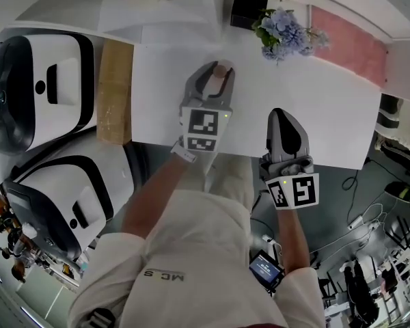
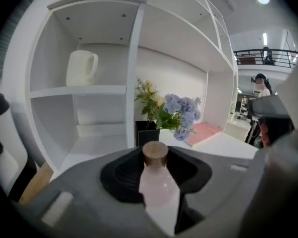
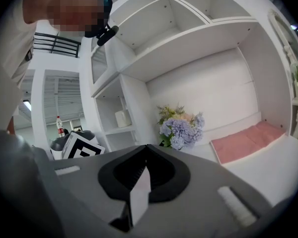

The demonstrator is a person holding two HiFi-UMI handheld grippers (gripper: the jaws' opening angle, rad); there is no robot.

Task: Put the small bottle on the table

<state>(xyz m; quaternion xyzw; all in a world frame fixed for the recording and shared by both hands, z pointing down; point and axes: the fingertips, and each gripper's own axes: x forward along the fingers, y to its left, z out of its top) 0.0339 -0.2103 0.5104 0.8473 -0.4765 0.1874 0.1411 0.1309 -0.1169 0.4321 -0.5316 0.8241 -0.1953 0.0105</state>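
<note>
A small pale pink bottle (image 2: pixel 157 187) with a brown wooden cap stands upright between the jaws of my left gripper (image 2: pixel 156 168), which is shut on it. In the head view the left gripper (image 1: pixel 214 74) hangs over the white table (image 1: pixel 328 115), left of its middle, and the bottle (image 1: pixel 221 70) shows at the jaw tips. My right gripper (image 1: pixel 281 115) sits at the table's near edge, to the right of the left one. The right gripper (image 3: pixel 145 155) is shut with nothing between its jaws.
A black pot of blue and yellow flowers (image 1: pixel 281 24) stands at the back of the table beside a pink mat (image 1: pixel 348 46). A wooden board (image 1: pixel 115 91) and two white and black appliances (image 1: pixel 44 80) lie to the left. A mug (image 2: pixel 81 67) sits on the white shelf.
</note>
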